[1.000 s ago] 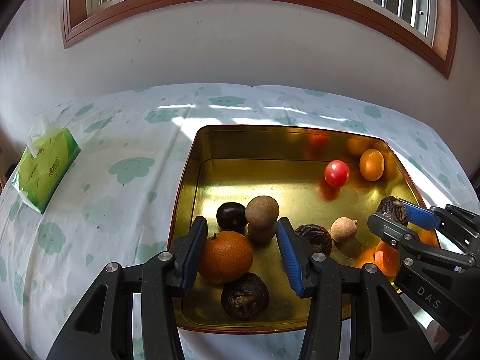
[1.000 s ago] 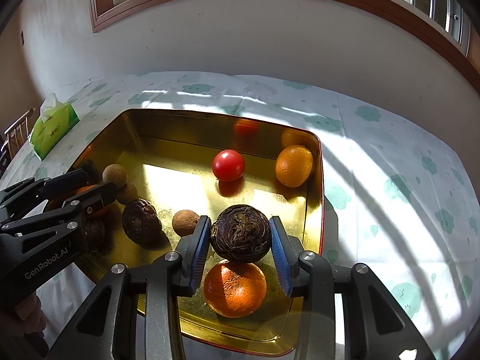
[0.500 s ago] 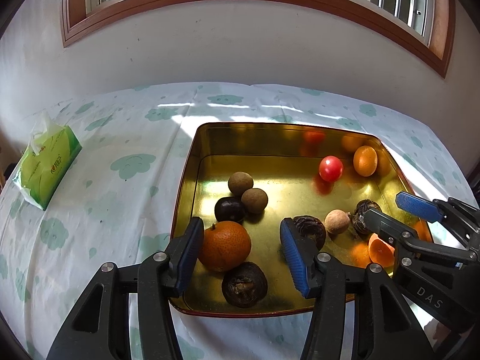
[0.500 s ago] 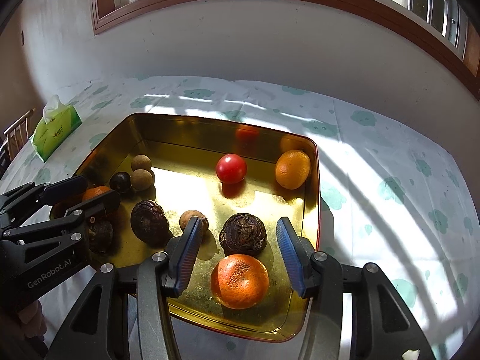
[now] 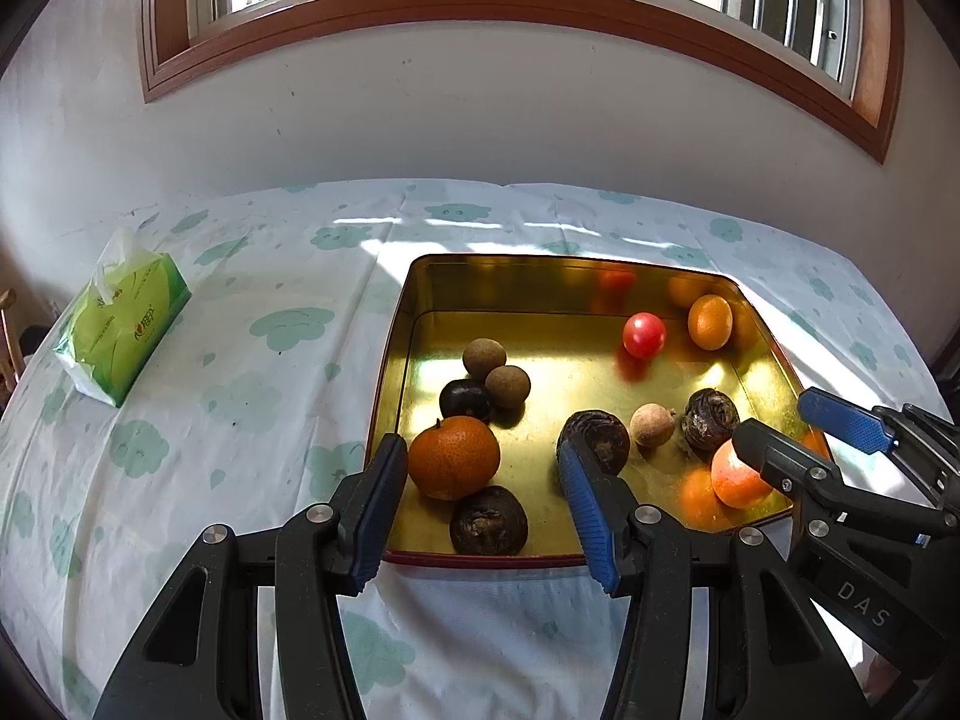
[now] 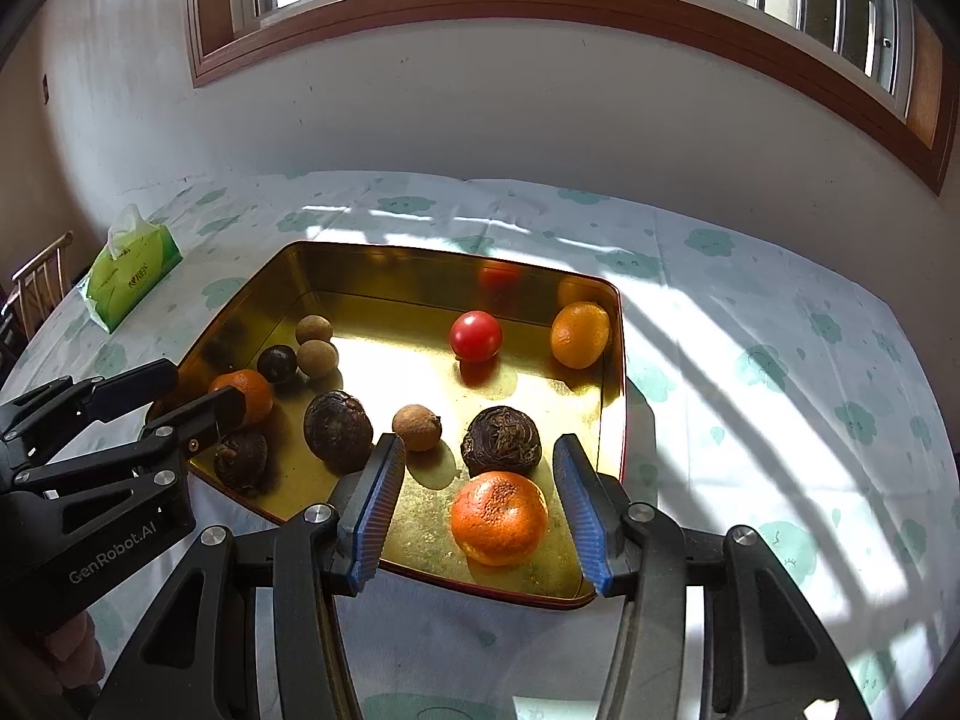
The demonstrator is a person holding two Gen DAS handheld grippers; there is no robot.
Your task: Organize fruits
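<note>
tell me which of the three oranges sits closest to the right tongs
The big orange at the tray's near edge, right between the open right tongs; the other two lie far left and far back.

The gold tray point(image 6: 611, 360) holds three oranges point(image 6: 499, 518), one tomato point(image 6: 475, 335), three water chestnuts point(image 6: 503, 440), three brown longans point(image 6: 416, 426) and one dark plum point(image 6: 277, 363), beside one tissue pack point(image 6: 131, 275).

In the left wrist view, the right gripper point(image 5: 798, 423) covers part of the near-right orange point(image 5: 735, 477), and the left gripper's own blue pad hides the near side of a dark wrinkled fruit point(image 5: 597, 435). In the right wrist view, the left gripper point(image 6: 180, 387) masks part of another orange point(image 6: 249, 393) and a dark fruit point(image 6: 243, 459). The tissue pack's point(image 6: 129, 276) lettering is too small to read.
</note>
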